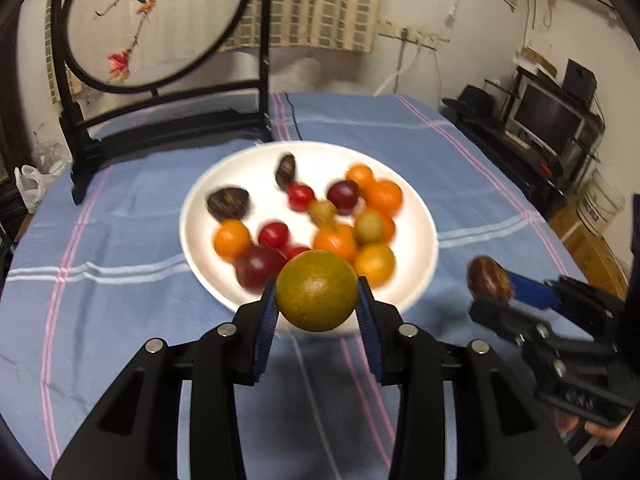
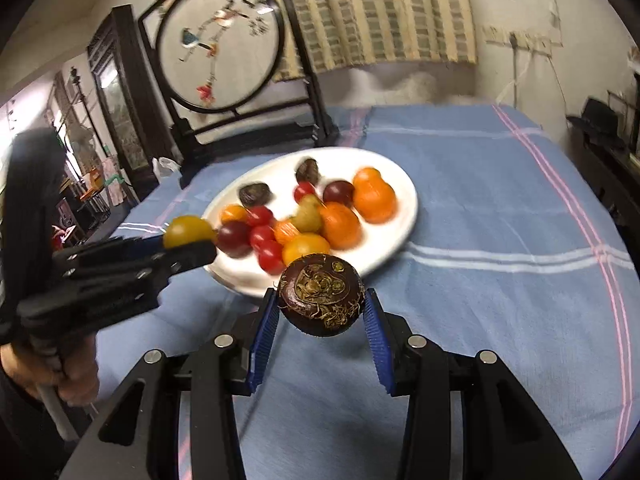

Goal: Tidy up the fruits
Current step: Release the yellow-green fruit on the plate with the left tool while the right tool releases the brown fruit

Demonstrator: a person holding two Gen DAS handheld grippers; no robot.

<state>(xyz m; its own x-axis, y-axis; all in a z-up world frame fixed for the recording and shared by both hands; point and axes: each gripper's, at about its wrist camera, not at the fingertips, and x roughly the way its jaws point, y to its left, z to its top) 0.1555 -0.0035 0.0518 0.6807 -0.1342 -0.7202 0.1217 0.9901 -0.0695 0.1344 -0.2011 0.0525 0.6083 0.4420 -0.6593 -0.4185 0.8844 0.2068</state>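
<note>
A white plate (image 1: 416, 272) on the blue cloth holds several small fruits: orange, red, purple and dark brown ones. My left gripper (image 1: 317, 300) is shut on a greenish-yellow round fruit (image 1: 317, 290) just above the plate's near rim. My right gripper (image 2: 321, 308) is shut on a dark brown water chestnut (image 2: 321, 300), near the plate's (image 2: 404, 200) front edge. The right gripper also shows in the left wrist view (image 1: 492, 292), to the right of the plate. The left gripper shows in the right wrist view (image 2: 188, 240) at the plate's left.
A round embroidered screen on a black stand (image 1: 160, 40) rises at the table's back left. The blue striped tablecloth (image 1: 460, 160) covers the table. Shelves with a monitor (image 1: 548, 120) stand off the right edge.
</note>
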